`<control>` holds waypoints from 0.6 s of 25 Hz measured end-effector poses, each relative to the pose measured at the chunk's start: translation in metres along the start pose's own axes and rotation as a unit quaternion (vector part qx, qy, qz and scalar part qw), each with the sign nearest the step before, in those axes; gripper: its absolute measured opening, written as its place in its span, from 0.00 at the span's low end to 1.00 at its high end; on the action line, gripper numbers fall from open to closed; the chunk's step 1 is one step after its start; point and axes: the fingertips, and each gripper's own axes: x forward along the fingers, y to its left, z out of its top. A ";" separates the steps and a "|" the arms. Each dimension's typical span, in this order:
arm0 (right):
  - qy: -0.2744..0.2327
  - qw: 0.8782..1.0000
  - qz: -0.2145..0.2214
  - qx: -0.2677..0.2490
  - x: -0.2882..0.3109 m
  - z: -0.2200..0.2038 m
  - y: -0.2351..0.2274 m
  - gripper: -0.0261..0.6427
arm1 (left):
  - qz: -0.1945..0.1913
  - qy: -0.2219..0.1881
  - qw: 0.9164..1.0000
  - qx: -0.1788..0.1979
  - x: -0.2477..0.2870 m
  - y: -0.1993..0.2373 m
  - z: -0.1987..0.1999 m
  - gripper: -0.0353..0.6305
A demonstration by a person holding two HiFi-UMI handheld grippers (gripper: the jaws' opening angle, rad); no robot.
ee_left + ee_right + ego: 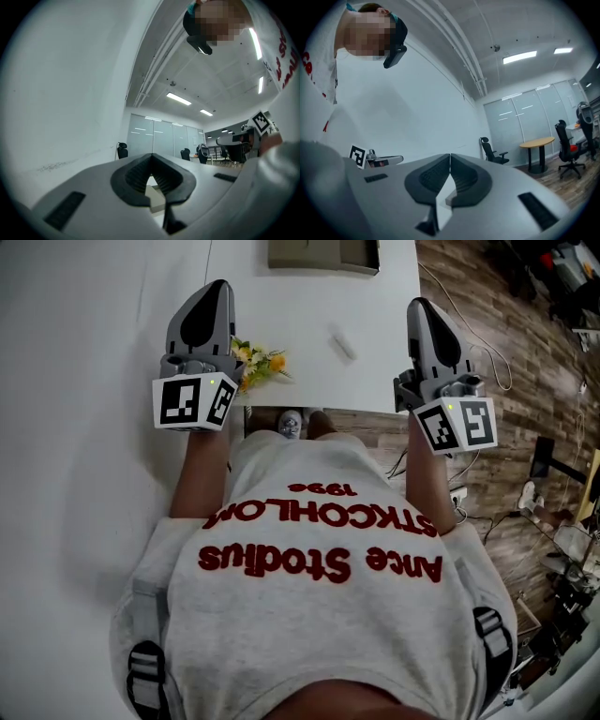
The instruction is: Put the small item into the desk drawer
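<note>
Left gripper (216, 292): held at the upper left of the head view, above the near edge of the white desk (309, 306). In the left gripper view its 2 ribbed jaws meet at the tips (151, 159); closed, nothing between them.

Right gripper (424, 313): held at the upper right, over the right corner of the desk, with wooden floor (506, 324) beyond. In the right gripper view its 2 jaws (450, 159) stand together; closed, nothing held.

Small item (342, 345): white, oblong, lying on the desk top in the upper centre, between the 2 grippers and apart from both.

A bunch of yellow flowers (258, 362) lies just right of the left gripper. A grey tray-like unit (323, 254) sits at the top edge
</note>
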 end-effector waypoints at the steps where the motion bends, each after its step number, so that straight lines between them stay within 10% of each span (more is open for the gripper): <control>1: -0.003 1.000 0.002 0.002 0.006 0.003 -0.004 0.05 | 0.003 -0.001 1.000 0.003 0.005 0.003 0.003 0.06; 15: -0.017 0.999 0.017 0.023 0.072 0.002 -0.074 0.05 | 0.010 -0.019 0.999 0.043 0.089 0.012 0.001 0.06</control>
